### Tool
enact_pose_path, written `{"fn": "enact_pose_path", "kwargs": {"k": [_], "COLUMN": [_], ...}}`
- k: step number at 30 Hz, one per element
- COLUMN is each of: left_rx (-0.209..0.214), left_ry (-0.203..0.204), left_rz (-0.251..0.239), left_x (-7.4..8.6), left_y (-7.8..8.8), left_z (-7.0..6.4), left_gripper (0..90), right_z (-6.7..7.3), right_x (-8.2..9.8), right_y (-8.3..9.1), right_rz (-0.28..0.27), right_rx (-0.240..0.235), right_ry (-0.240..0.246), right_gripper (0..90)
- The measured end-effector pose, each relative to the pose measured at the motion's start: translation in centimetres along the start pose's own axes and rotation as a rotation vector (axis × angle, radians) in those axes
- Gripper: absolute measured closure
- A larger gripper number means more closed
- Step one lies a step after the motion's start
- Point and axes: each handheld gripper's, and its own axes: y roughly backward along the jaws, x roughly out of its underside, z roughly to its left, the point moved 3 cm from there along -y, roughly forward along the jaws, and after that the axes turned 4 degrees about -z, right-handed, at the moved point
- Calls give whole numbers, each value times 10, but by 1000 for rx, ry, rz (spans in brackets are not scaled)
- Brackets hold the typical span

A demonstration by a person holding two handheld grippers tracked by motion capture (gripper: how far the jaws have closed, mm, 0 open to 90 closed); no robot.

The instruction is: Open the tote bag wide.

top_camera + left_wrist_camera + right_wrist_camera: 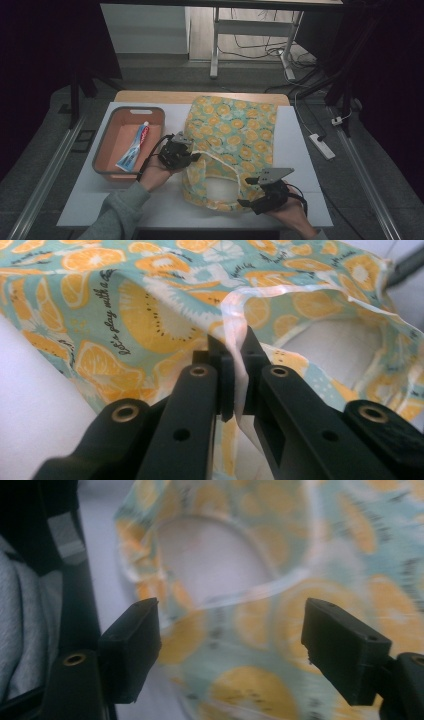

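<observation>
Nearest, the right tool (248, 203) hung released beside the bag's (235, 130) front rim; the left tool (235, 362) pinched its pale handle strap. Soft and light, the bag lay on the counter (300, 165); its hemmed edges looked best for gripping.

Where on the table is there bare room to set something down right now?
Bare table runs right of the bag, and along the near-left edge below the basin. The middle is crowded: left gripper pinches the bag's rim, right gripper hangs open beside it.
</observation>
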Motion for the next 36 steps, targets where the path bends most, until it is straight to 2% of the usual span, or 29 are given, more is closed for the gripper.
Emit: {"fn": "enact_pose_path", "kwargs": {"k": [3, 5, 8, 10, 12, 13, 14, 15, 16, 17, 18, 20, 21, 22, 23, 25, 26, 28, 29, 30, 31, 32, 33, 34, 36], "left_rx": [-4, -2, -1, -1, 2, 4, 6, 8, 9, 10, 11, 12, 16, 18, 24, 26, 31, 36, 34, 34, 32, 26, 26, 25, 32], "left_ry": [10, 8, 9, 7, 8, 7, 8, 6, 4, 3, 2, 2, 0, -1, -5, -5, -7, -16, -18, -18, -20, -15, -15, -7, 17], "left_rz": [10, 14, 14, 16, 20, 21, 21, 23, 24, 25, 26, 25, 25, 24, 27, 26, 25, 18, 15, 15, 9, 0, 0, -6, -15], "left_x": [1, 1, 1, 1, 1, 2, 2, 2, 2, 2, 2, 2, 2, 2, 2, 2, 2, 0, -1, -1, -2, -4, -4, -5, -5], "left_y": [-3, -4, -3, -3, -4, -4, -4, -4, -4, -4, -4, -4, -4, -4, -2, -2, -1, 4, 6, 6, 8, 10, 10, 11, 11], "left_z": [4, 5, 5, 5, 5, 5, 4, 4, 4, 4, 4, 3, 3, 2, 1, 1, 0, -1, -1, -1, 0, 2, 2, 3, 8], "left_gripper": [881, 881, 881, 881, 881, 881, 881, 881, 881, 881, 881, 881, 881, 881, 881, 881, 881, 881, 881, 881, 881, 880, 881, 881, 881], "right_z": [8, 10, 11, 10, 9, 9, 10, 10, 11, 11, 12, 14, 16, 16, 17, 17, 18, 16, 13, 13, 10, 0, 0, -15, -32], "right_x": [1, 1, 8, 10, 13, 13, 10, 9, 7, 7, 6, 5, 2, 2, -2, -5, -12, -20, -25, -25, -30, -41, -41, -50, -56], "right_y": [-13, -16, -31, -33, -35, -35, -34, -34, -34, -34, -35, -35, -32, -32, -27, -24, -17, -8, -3, -3, 1, 7, 7, 11, 14], "right_rz": [47, 63, 151, 167, 153, 153, 133, 128, 129, 129, 131, 132, 112, 112, 68, 47, -7, -63, -84, -84, -103, -131, -131, -156, -176], "right_rx": [-19, -14, 13, 11, 8, 8, 5, -7, -18, -18, -19, -9, -12, -12, -8, -3, 17, 39, 61, 61, 87, 138, 138, 173, 210], "right_ry": [10, 21, 55, 57, 52, 52, 59, 56, 54, 54, 57, 80, 83, 83, 87, 86, 86, 82, 87, 87, 91, 92, 92, 74, 51], "right_gripper": [204, 202, 225, 245, 395, 395, 560, 630, 689, 689, 751, 833, 881, 881, 887, 889, 892, 893, 894, 894, 894, 894, 894, 894, 894]}}
